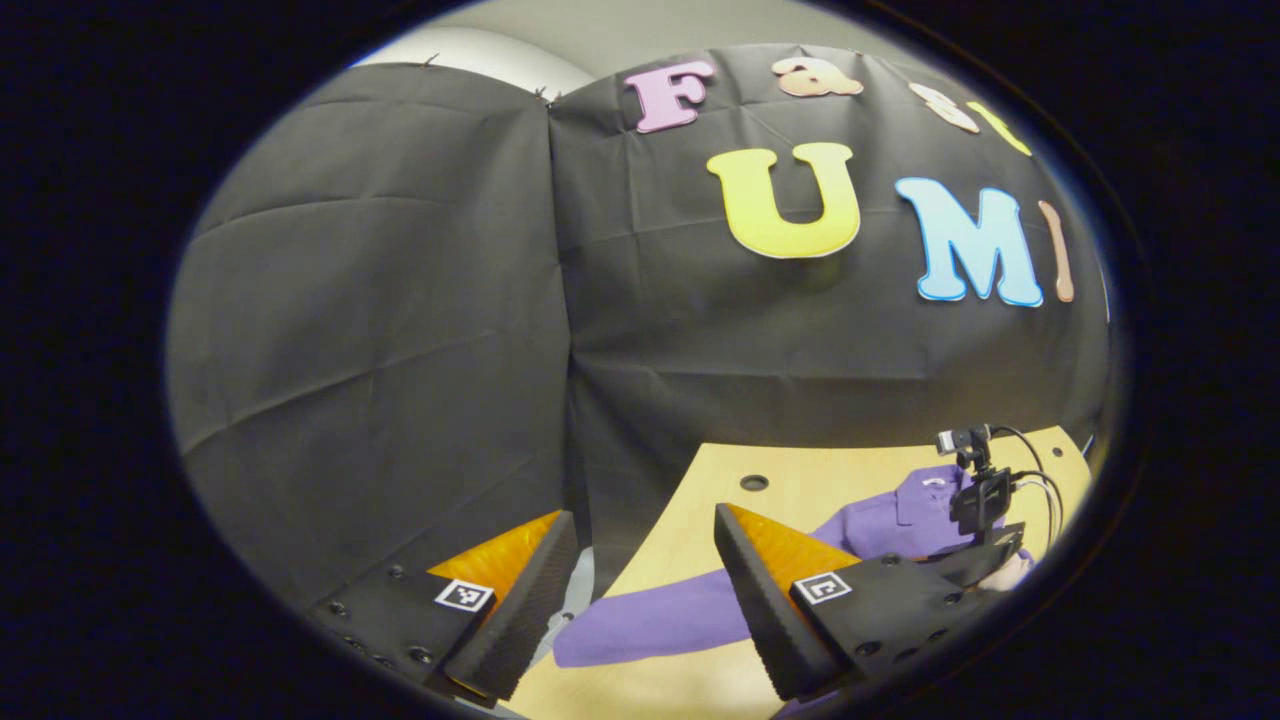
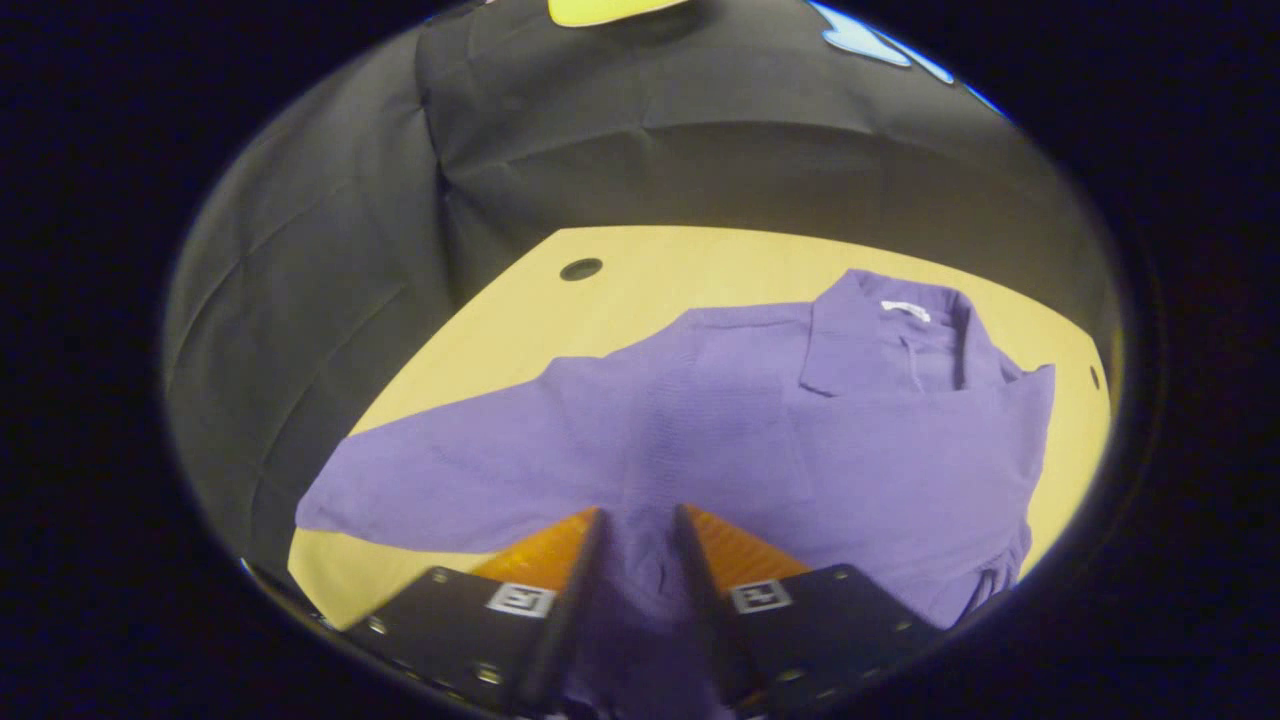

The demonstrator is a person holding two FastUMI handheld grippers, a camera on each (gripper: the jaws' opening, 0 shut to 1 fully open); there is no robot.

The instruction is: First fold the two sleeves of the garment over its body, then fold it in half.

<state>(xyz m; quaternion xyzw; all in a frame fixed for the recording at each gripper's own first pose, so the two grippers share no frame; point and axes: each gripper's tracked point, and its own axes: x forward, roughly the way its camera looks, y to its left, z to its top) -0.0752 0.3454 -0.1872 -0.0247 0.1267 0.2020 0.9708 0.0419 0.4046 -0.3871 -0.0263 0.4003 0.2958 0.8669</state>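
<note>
Left gripper (image 1: 640,570) is held with jaws apart above the counter (image 1: 800,485) edge, nothing between them. Purple polo shirt (image 2: 760,430) is spread on the counter; right gripper (image 2: 640,520) jaws are clamped on its fabric.

The left gripper (image 1: 645,560) hangs above the near corner of a pale wooden table (image 1: 800,480), its jaws spread wide with nothing between them. Beyond its fingers, one sleeve (image 1: 660,618) of a purple collared garment (image 1: 900,515) stretches flat across the tabletop toward the edge, while the collar lies farther off at the right. A round hole (image 1: 754,483) marks the wood near the black cloth wall (image 1: 400,330), which rises behind the table in creased panels. At the far right, the right gripper (image 1: 985,545), carrying a small camera and trailing cables, sits low over the garment's body, possibly touching the cloth; its fingers are hidden.
</note>
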